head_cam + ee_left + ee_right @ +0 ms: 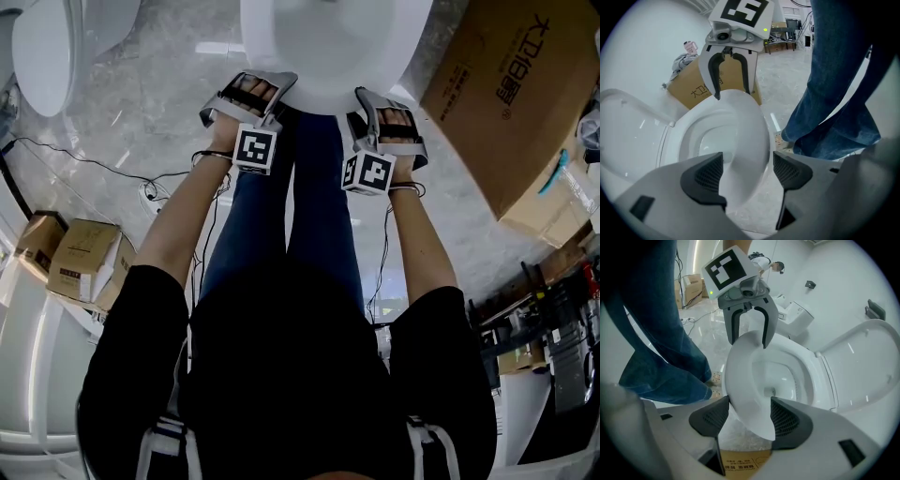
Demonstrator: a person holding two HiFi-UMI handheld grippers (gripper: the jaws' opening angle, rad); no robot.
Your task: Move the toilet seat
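The head view looks steeply down from above, at middle distance, with the left gripper (pixel 255 89) and right gripper (pixel 382 105) below the toilet seat (pixel 333 47) at its top edge. Each gripper view looks along its own jaws, close against the seat rim, facing the opposite gripper. All three views share the seat. The two gripper views also share the bowl (pixel 780 376).
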